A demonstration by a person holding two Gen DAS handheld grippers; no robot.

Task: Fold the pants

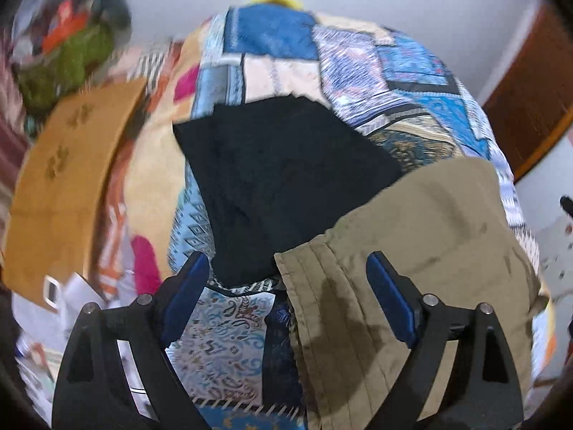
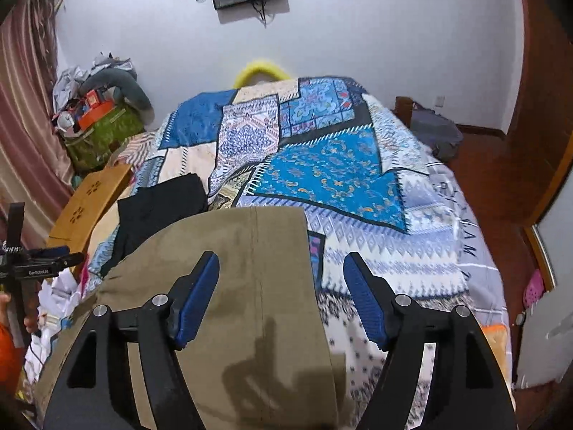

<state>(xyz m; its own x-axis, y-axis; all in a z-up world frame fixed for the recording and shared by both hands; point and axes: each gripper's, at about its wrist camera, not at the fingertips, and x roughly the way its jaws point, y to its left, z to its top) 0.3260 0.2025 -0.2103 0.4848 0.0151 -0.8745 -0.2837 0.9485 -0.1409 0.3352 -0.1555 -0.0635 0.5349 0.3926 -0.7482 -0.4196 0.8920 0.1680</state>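
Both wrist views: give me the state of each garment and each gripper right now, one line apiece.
Khaki cotton pants: folded, lying flat on the patchwork bedspread, held by nothing.
Black folded garment: lying flat on the bedspread beside the khaki pants, untouched.
Left gripper: open, empty, above the near edges of both garments.
Right gripper: open, empty, above the khaki pants' right edge.

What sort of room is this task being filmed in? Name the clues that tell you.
Most likely a bedroom: a bed with a blue patchwork quilt fills the view, a folded black garment and khaki pants lie on it, and a curtain hangs beside it.
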